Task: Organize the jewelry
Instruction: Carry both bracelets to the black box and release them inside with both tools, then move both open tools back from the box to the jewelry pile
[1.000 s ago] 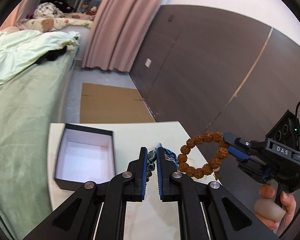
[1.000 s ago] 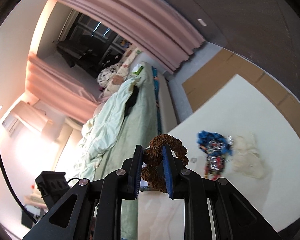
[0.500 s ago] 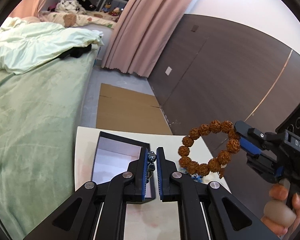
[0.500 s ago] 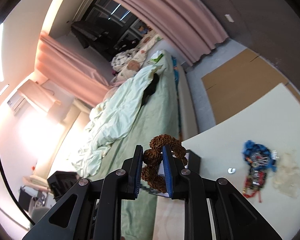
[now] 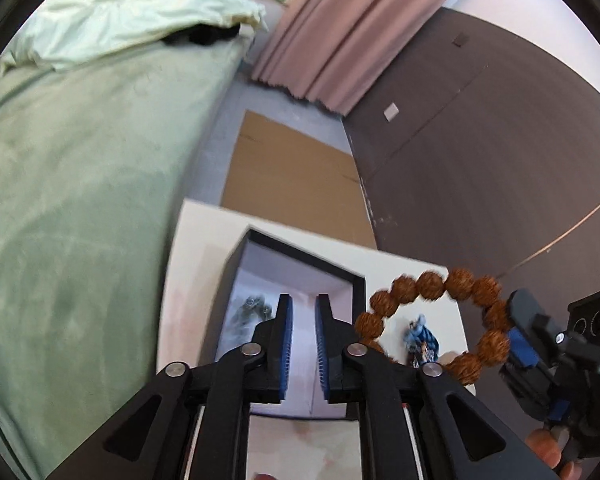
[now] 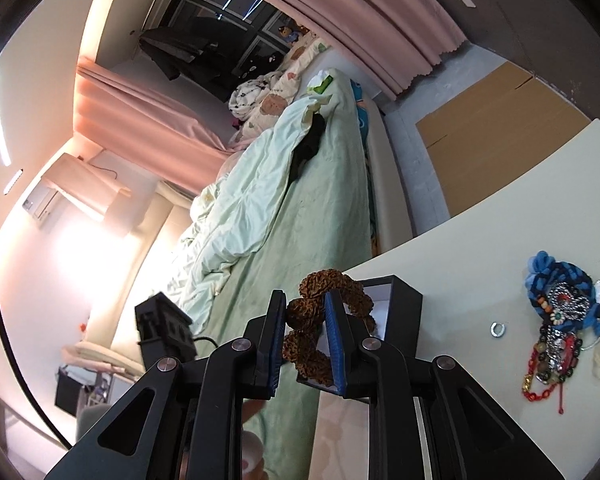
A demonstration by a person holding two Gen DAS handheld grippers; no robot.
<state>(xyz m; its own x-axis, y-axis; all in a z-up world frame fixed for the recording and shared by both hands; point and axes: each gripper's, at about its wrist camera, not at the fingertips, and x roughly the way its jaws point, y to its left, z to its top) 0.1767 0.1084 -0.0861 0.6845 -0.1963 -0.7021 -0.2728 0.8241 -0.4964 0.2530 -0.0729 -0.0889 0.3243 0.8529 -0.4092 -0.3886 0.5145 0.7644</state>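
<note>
- Pale green bedding (image 5: 80,152) fills the left of the room, with a pink curtain (image 5: 332,28) hanging past its far end.
- A black box (image 5: 236,280) with a white lining sits open on the cream table (image 5: 184,280), close to the edge nearest the bed.
- A small dark, silvery piece of jewelry (image 5: 252,308) lies inside the box, against its left wall.
- The left gripper (image 5: 302,344) hangs over the box; its blue-padded jaws have just been opening and stand a little apart, with nothing between them.
- A brown bracelet of knobbly beads (image 5: 424,280) hangs in the air just right of the box, above the table.
- The right gripper (image 6: 306,336) is clamped on that bracelet, one bead pinched between the blue pads and the rest of the loop hanging free beyond them.
- A blue corded piece (image 6: 556,280) lies on the table further right, tangled with red and dark beaded strands (image 6: 548,364).
- A small silver ring (image 6: 498,329) lies on the table between the box and that heap, apart from both.
- Fingers (image 5: 548,448) show under the right gripper's handle.
</note>
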